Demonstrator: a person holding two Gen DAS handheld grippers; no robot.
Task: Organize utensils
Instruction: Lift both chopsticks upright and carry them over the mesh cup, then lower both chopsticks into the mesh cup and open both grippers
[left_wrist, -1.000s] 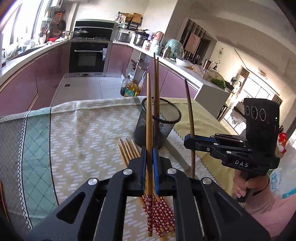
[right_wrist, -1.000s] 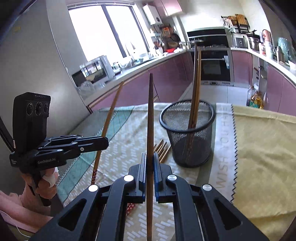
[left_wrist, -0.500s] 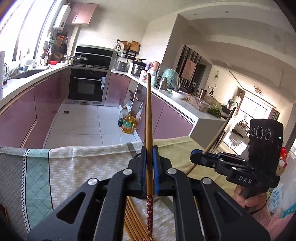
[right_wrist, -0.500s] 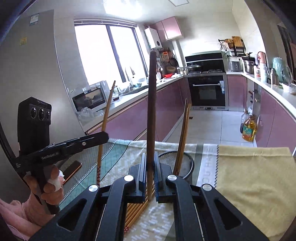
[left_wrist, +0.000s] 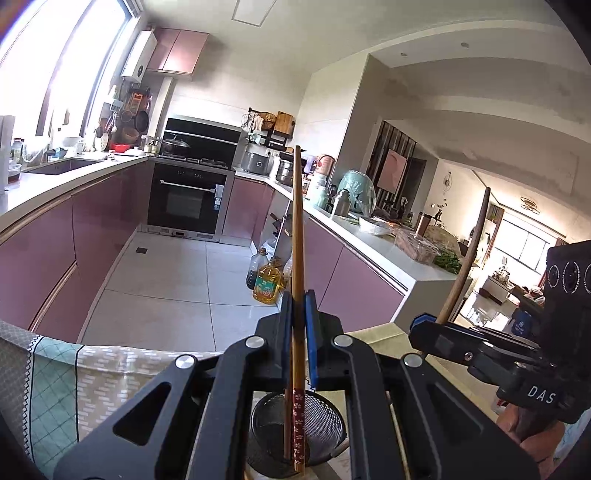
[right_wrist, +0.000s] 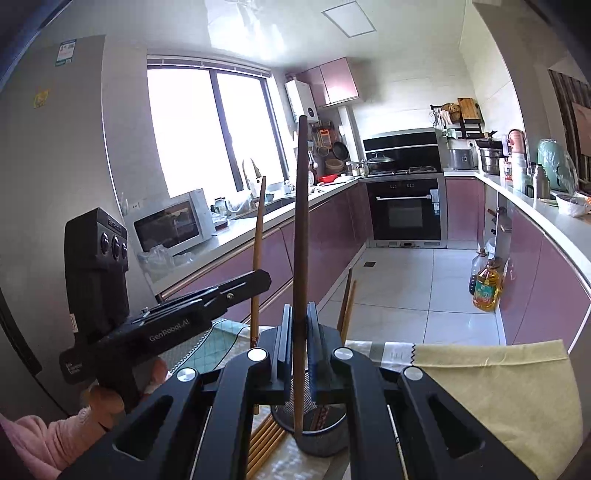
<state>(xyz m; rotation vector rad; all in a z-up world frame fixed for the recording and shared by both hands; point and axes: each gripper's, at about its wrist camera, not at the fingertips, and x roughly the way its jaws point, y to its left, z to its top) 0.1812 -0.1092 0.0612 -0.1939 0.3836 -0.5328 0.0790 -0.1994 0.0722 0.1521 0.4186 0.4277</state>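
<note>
My left gripper (left_wrist: 298, 299) is shut on an upright light bamboo chopstick (left_wrist: 297, 229) with a red flowered lower end. That end hangs over the black mesh cup (left_wrist: 317, 424) just below the fingers. My right gripper (right_wrist: 299, 310) is shut on a dark brown chopstick (right_wrist: 301, 221), also upright, with its lower end at the mesh cup (right_wrist: 325, 439). I cannot tell whether either tip is inside. Two chopsticks (right_wrist: 347, 302) stand in the cup. Each gripper shows in the other's view: the right gripper (left_wrist: 419, 326), the left gripper (right_wrist: 263, 276).
Several loose chopsticks (right_wrist: 266, 439) lie on the patterned tablecloth (left_wrist: 92, 376) left of the cup. A yellow cloth (right_wrist: 498, 387) covers the right side. A person's hand (right_wrist: 107, 402) in a pink sleeve holds the left gripper. Kitchen counters and floor lie beyond the table edge.
Both grippers have risen and tipped upward with their chopsticks. The mesh cup, earlier ahead of the fingers, now sits low beneath them, under both chopsticks' lower ends.
</note>
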